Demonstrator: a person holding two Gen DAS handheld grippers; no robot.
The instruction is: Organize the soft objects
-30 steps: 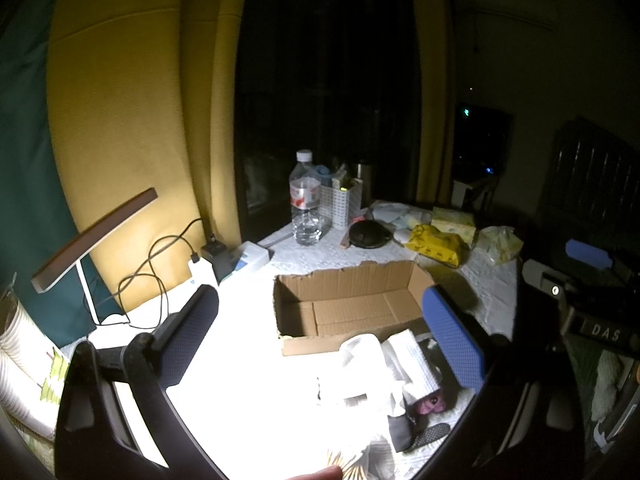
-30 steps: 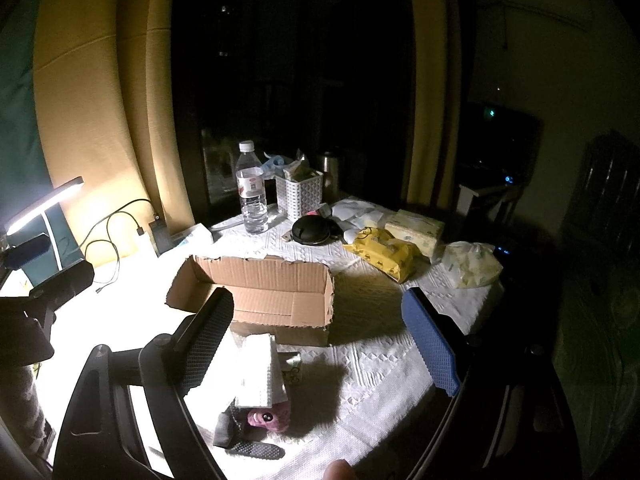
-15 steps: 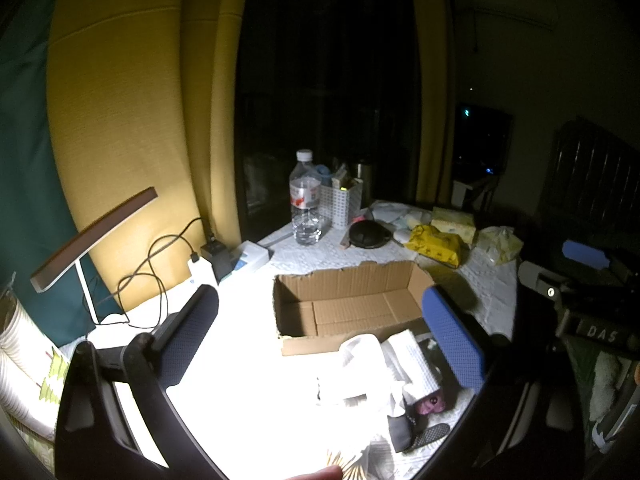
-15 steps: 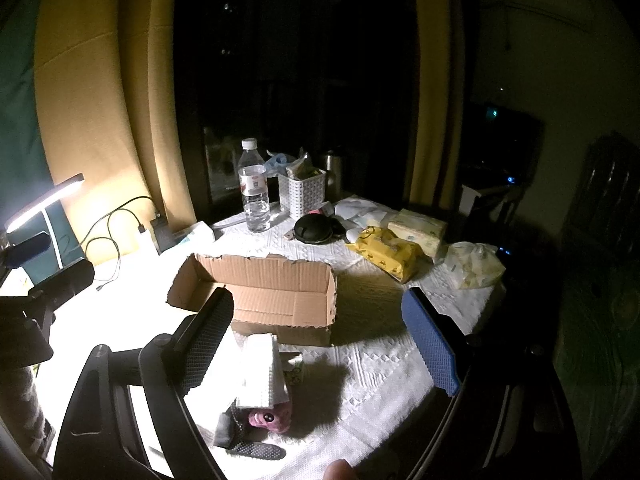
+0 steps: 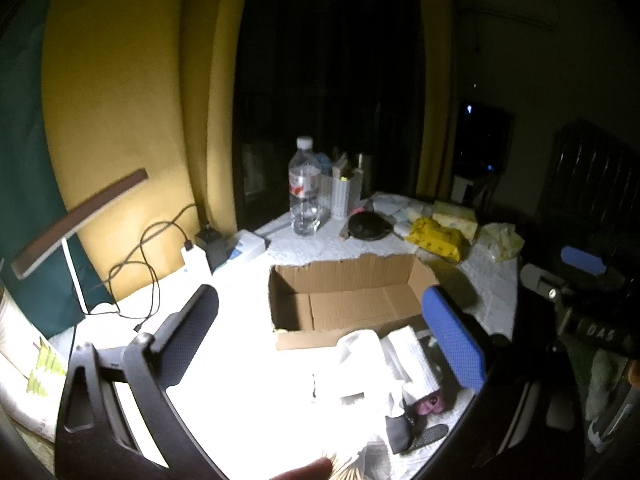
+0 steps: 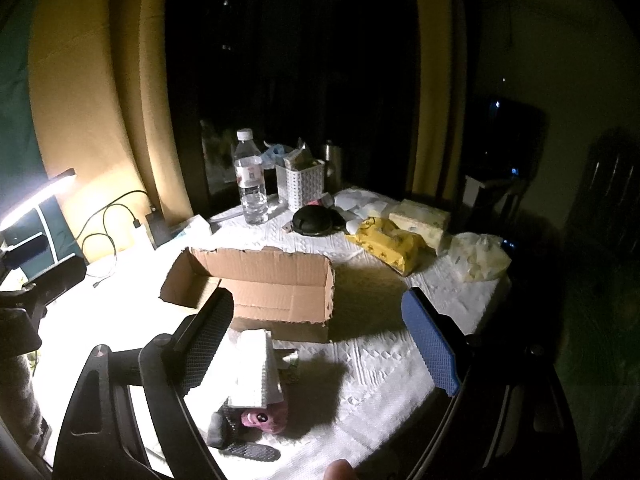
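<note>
Hardly anything has changed over the last second: your views have only drifted slightly, the open brown cardboard box (image 6: 256,284) is still empty, and the heap of white folded cloths (image 6: 254,372) with a pink soft toy (image 6: 264,418) and dark sock (partly washed out by the lamp glare) still lies untouched just in front of it, so in my judgement sorting has not started. Your left gripper (image 5: 320,344) hovers above the pile, jaws wide apart and holding nothing. Your right gripper (image 6: 320,344) hangs over the white textured tablecloth (image 6: 380,360) beside the heap, likewise spread and empty.
</note>
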